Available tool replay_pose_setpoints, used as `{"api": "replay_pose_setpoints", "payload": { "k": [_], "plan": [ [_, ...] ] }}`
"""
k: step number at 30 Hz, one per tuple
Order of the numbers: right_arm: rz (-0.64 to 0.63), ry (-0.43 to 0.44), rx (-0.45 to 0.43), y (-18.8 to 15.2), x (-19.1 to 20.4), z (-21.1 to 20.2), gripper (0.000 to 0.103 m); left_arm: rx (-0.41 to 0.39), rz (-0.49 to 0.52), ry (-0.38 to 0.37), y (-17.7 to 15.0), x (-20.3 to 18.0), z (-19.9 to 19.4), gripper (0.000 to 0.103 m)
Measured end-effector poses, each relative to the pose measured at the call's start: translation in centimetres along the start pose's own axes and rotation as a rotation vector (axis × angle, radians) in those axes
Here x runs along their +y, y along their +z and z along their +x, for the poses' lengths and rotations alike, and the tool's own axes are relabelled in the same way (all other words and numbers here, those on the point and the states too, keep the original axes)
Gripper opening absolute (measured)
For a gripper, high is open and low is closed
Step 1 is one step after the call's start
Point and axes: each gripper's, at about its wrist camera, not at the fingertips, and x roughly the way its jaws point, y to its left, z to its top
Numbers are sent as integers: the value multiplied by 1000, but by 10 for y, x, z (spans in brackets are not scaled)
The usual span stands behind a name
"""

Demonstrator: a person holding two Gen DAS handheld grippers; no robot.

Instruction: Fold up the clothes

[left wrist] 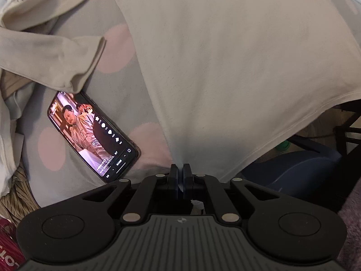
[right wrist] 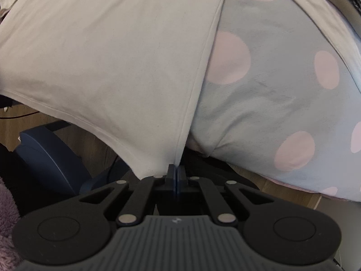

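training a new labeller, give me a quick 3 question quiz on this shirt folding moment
1. True or false: both grippers are shut on the cream shirt.
2. What lies on the spotted blanket beside the shirt's sleeve? A) a lit phone B) a book C) a mug
3. Fill in: the right gripper pinches the shirt at its ___ corner.

Key: 1 true, the left gripper grips the hem too. 2 A, the phone. 3 hem.
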Motion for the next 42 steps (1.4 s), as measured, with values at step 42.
{"api": "replay_pose_setpoints", "payload": {
  "k": [42],
  "plan": [
    [1452, -106, -604, -19, -383, 3, 32, -438, -296, 34, 168, 67, -14, 23]
  ]
}}
